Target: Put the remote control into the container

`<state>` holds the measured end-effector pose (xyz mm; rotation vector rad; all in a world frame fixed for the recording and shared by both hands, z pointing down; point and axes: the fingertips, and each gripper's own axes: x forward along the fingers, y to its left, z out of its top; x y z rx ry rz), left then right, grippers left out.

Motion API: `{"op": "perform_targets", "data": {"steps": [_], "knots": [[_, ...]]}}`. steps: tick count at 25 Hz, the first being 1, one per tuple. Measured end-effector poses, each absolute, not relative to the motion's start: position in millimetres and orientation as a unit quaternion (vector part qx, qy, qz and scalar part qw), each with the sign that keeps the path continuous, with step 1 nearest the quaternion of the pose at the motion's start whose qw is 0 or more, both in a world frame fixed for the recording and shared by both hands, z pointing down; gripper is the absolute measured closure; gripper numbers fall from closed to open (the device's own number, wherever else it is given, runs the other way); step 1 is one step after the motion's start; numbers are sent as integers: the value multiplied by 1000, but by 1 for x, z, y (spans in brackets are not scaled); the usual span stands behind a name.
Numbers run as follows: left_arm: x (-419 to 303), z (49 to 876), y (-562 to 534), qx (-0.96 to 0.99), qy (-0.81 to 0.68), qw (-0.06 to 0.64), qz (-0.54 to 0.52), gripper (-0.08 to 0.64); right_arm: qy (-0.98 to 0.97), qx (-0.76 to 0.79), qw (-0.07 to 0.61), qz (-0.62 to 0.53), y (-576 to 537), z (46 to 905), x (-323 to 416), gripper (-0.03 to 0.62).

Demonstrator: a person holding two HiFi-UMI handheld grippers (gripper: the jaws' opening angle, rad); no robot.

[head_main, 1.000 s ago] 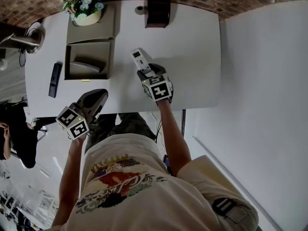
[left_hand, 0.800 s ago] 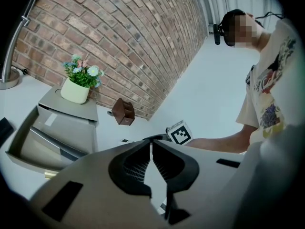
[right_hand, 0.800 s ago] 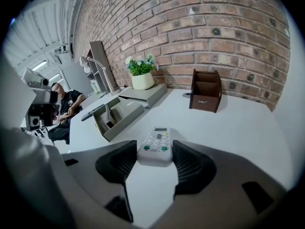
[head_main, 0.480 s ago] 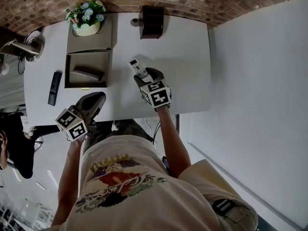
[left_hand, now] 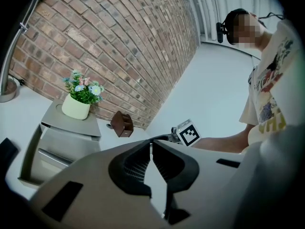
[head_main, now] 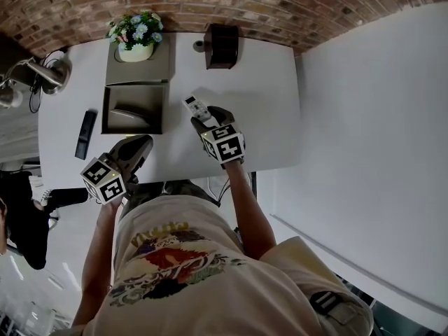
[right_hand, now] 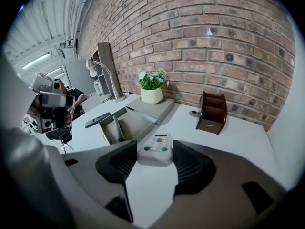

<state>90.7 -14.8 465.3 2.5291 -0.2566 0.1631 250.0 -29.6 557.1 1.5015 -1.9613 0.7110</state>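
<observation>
On the white bench (head_main: pixel 266 82), right of centre, the right tool (head_main: pixel 203 115) is clamped on the white remote control (head_main: pixel 194 106). In the right gripper view both pads press the sides of the remote control (right_hand: pixel 155 149), its buttons face up, and its far end sticks out past the tips of the right tool (right_hand: pixel 155 157). The remote control is just right of the grey container (head_main: pixel 150 100) and apart from it, not inside. The container (right_hand: pixel 128 123) is an open tray, and a dark grey curved item lies in it; what that item is cannot be told. Touching the container's far side is a grey slab (head_main: pixel 136 65), and a flower pot (head_main: pixel 136 47) with blue and white blooms stands on its far end. A brown wooden holder (head_main: pixel 221 45) stands at the far edge of the bench, by the brick wall (head_main: pixel 280 5). A black remote (head_main: pixel 85 133) lies flat left of the container, well apart from it. A desk lamp (head_main: pixel 49 72) stands at the far left corner. The left tool (head_main: pixel 142 145) is at the near edge of the bench, near the container's near left side. In the left gripper view the left tool (left_hand: pixel 151 146) has its jaws pressed together with nothing between them.
</observation>
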Motion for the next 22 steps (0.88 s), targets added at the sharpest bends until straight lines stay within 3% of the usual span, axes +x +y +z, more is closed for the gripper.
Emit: {"op": "perform_targets", "data": {"steps": [22], "knots": [[-8, 466, -50, 945, -143, 294, 23, 555, -771, 518, 300, 216, -88, 526, 144, 351]]}}
